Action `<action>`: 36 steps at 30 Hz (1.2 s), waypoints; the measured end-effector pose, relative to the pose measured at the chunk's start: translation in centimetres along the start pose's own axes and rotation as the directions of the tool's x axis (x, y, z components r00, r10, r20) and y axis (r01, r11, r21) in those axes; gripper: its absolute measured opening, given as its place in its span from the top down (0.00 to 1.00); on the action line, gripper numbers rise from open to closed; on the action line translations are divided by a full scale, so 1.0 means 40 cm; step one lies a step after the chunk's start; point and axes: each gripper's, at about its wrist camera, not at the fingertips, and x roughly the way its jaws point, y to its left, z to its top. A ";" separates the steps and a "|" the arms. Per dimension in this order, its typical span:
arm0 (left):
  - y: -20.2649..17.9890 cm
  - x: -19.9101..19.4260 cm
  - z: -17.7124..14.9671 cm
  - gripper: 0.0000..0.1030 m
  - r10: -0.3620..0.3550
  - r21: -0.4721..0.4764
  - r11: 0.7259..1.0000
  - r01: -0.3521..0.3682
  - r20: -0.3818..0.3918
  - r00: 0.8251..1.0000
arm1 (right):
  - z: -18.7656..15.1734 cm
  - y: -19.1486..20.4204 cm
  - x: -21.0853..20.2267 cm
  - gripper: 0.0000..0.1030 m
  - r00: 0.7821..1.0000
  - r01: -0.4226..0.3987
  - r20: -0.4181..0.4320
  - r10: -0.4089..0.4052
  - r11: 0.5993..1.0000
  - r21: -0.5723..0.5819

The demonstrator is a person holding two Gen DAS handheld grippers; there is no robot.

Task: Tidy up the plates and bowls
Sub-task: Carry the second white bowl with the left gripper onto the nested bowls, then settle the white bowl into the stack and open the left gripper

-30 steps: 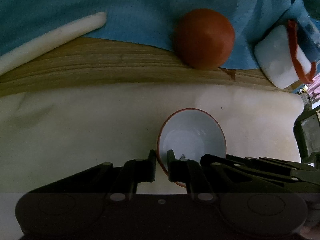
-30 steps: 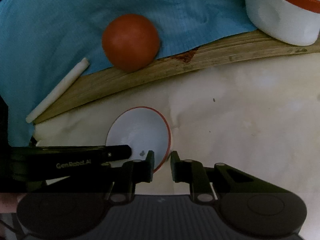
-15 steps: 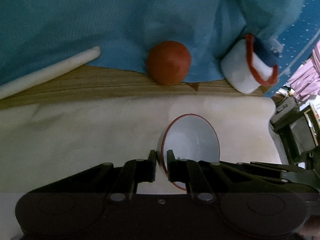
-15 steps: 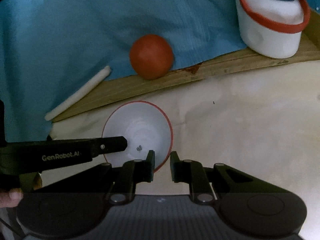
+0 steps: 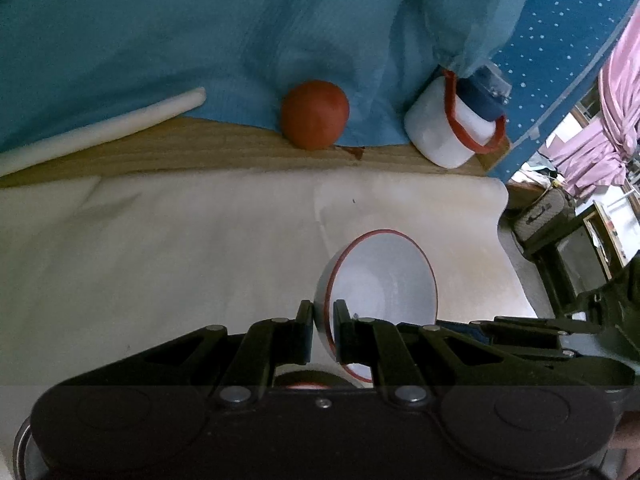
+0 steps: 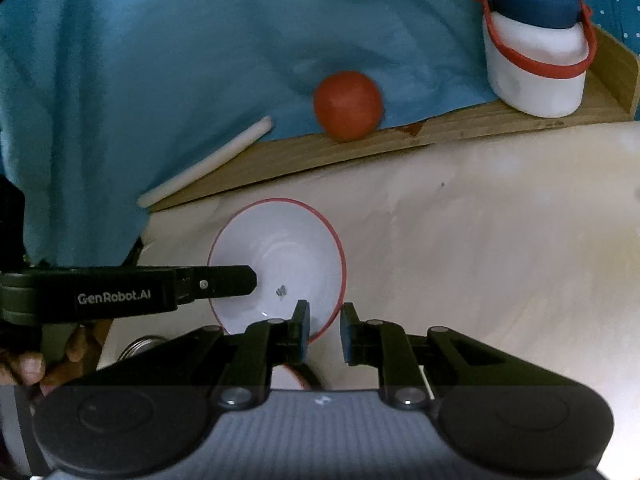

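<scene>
A white bowl with a red rim (image 5: 380, 280) is held above the pale cloth-covered table (image 5: 160, 260). My left gripper (image 5: 323, 330) is shut on its left rim. The bowl also shows in the right wrist view (image 6: 280, 256), where my right gripper (image 6: 324, 328) has its jaws astride the bowl's right rim with a small gap between the right pad and the rim. The left gripper's finger (image 6: 216, 282) reaches into the bowl from the left in that view.
An orange-red ball (image 5: 314, 114) and a white jug with a red handle and blue lid (image 5: 452, 128) stand on a wooden ledge (image 5: 200, 156) against a blue cloth. A white rod (image 5: 100, 132) lies on the ledge at the left. The table's right edge drops off beside furniture (image 5: 560, 240).
Both grippers have pulled back and up from the ledge with the bowl; the ball and jug look smaller and farther. The left grip on the rim is unchanged.
</scene>
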 end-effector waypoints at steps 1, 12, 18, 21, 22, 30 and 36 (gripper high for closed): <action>0.002 -0.005 -0.008 0.90 -0.002 0.001 1.000 0.002 -0.005 1.000 | -0.005 0.005 -0.005 0.83 1.000 -0.004 -0.004 0.004 1.000 -0.004; 0.036 -0.019 -0.084 0.90 -0.014 -0.009 1.000 0.013 -0.070 0.997 | -0.075 0.040 -0.009 0.83 0.997 -0.029 -0.075 0.027 0.999 -0.025; 0.049 -0.015 -0.116 0.90 -0.005 0.007 1.000 0.006 -0.108 0.994 | -0.102 0.055 -0.002 0.83 0.994 -0.033 -0.109 0.030 0.999 -0.030; 0.058 -0.010 -0.134 0.90 0.002 0.008 1.000 -0.001 -0.130 0.992 | -0.109 0.063 0.008 0.83 0.991 -0.033 -0.128 0.028 0.999 -0.038; 0.062 -0.008 -0.139 0.90 0.004 0.005 1.000 -0.004 -0.136 0.991 | -0.113 0.065 0.010 0.83 0.990 -0.033 -0.135 0.028 0.999 -0.040; 0.083 0.007 -0.166 0.90 0.029 0.001 1.000 -0.029 -0.173 0.985 | -0.133 0.077 0.039 0.83 0.981 -0.040 -0.193 0.033 0.999 -0.029; 0.076 0.021 -0.169 0.90 0.060 0.037 0.998 -0.054 -0.189 0.980 | -0.142 0.084 0.058 0.83 0.974 -0.028 -0.227 0.021 0.999 -0.028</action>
